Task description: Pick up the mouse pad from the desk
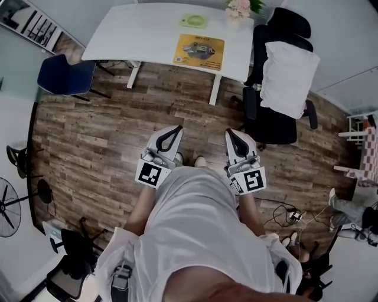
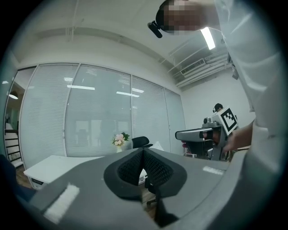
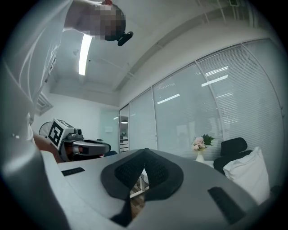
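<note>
The yellow mouse pad (image 1: 199, 51) lies on the white desk (image 1: 147, 32) at the top of the head view, far ahead of both grippers. My left gripper (image 1: 177, 129) and right gripper (image 1: 228, 134) are held side by side over the wooden floor, close to my body, pointing level toward the desk. Both are shut with nothing between the jaws. In the left gripper view the black pads (image 2: 143, 162) meet at their tips, and the desk (image 2: 54, 165) shows beyond. In the right gripper view the pads (image 3: 144, 166) also touch.
A green round item (image 1: 194, 21) and a vase of pink flowers (image 1: 238, 9) stand on the desk. A black office chair with a white cushion (image 1: 287, 71) is at the desk's right end, a blue chair (image 1: 65, 75) at the left. A fan (image 1: 9, 206) and cables (image 1: 292, 215) lie near my feet.
</note>
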Tool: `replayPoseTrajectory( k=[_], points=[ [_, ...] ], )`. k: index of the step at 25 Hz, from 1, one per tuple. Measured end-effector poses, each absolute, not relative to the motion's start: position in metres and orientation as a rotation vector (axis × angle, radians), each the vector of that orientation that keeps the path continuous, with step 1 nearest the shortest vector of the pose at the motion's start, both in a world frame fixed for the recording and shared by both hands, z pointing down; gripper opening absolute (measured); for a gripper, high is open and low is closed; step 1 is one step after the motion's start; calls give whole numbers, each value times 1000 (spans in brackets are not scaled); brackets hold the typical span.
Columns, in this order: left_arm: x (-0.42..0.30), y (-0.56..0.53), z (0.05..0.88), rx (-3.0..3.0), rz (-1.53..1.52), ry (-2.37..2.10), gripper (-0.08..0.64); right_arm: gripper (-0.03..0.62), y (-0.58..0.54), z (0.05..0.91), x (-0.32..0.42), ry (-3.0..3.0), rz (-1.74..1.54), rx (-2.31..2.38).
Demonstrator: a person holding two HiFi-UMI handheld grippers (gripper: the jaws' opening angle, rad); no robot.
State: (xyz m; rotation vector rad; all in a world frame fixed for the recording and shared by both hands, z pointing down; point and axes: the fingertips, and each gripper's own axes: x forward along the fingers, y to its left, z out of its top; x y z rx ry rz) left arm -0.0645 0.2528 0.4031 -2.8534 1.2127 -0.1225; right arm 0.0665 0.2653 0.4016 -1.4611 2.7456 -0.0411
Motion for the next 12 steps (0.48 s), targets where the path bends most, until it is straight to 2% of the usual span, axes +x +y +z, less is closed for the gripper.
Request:
replayPoseTrajectory(
  k=[12],
  points=[
    [-43, 271, 424, -2961, -148, 1185, -2, -2, 280, 404, 78, 2761, -61, -1437]
  ],
)
